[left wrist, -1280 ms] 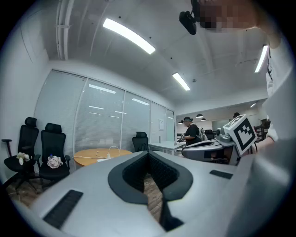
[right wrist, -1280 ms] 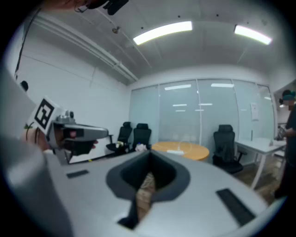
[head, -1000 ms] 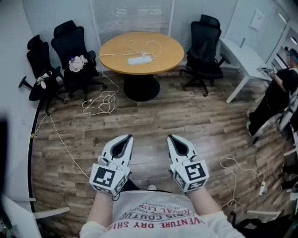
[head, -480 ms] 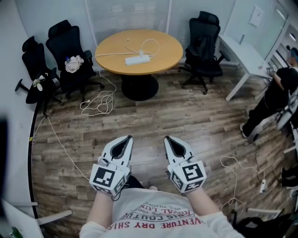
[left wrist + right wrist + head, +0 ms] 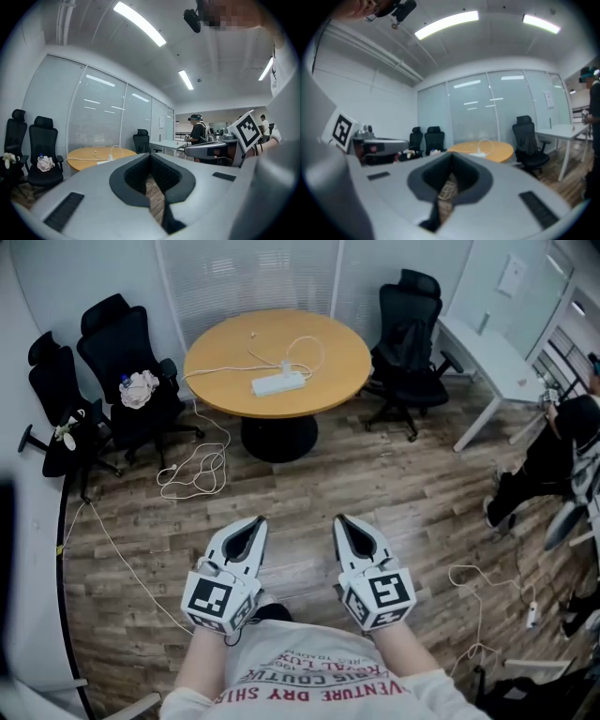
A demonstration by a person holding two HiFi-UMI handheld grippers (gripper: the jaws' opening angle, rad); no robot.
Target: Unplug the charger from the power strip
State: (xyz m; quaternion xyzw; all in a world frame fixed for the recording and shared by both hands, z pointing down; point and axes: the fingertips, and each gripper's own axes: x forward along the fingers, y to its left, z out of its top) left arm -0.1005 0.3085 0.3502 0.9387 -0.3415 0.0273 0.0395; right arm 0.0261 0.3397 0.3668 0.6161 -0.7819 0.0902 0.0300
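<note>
Left gripper [image 5: 255,521] and right gripper [image 5: 343,519] point forward side by side, roughly level, fingers closed together, holding nothing.

White left gripper [image 5: 260,518], right gripper [image 5: 340,517]; shirt [image 5: 309,686] white, red-lettered

Head view steeply down; gripper views level; all share table [image 5: 337,371].

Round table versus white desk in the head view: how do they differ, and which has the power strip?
The round table has a tan top on one dark pedestal; the white desk is rectangular on thin white legs. The table carries the power strip and a looped white cable; none shows on the desk. The table stands straight ahead, the desk off to the right. A black chair stands between them.
</note>
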